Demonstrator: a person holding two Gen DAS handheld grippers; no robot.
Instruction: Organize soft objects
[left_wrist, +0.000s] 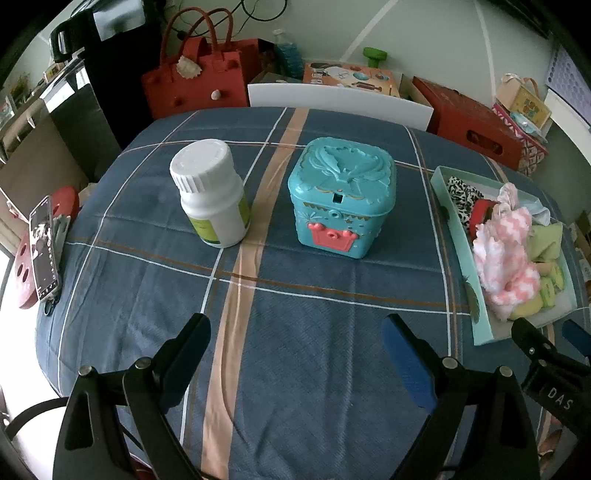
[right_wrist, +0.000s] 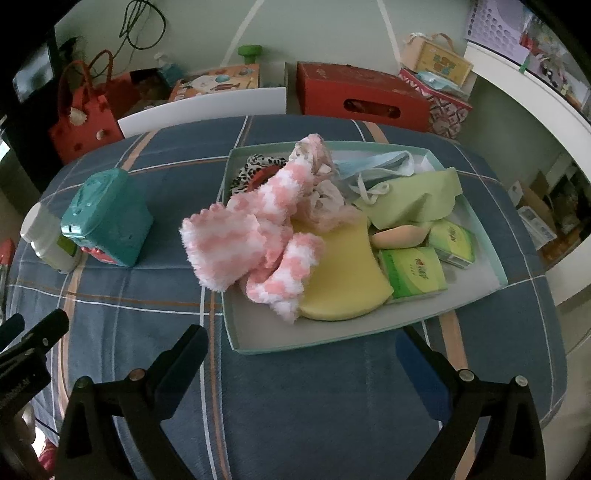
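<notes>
pink socks (right_wrist: 258, 243) in tray (right_wrist: 369, 332), beyond gaping right gripper (right_wrist: 303, 354).

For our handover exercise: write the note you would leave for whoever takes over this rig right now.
Left tool: open, empty, above the tablecloth.
Right tool: open, empty, just short of the tray.
Tray holds fuzzy pink-and-white socks, yellow sponge, green cloth, face mask, leopard scrunchie, two tissue packs.
Done: nothing visibly sorted.
Left: all of it.

Pink-white fuzzy socks (right_wrist: 258, 236) atop yellow sponge (right_wrist: 343, 277) in pale tray (right_wrist: 295, 341), right tool (right_wrist: 301, 354) agape.
</notes>
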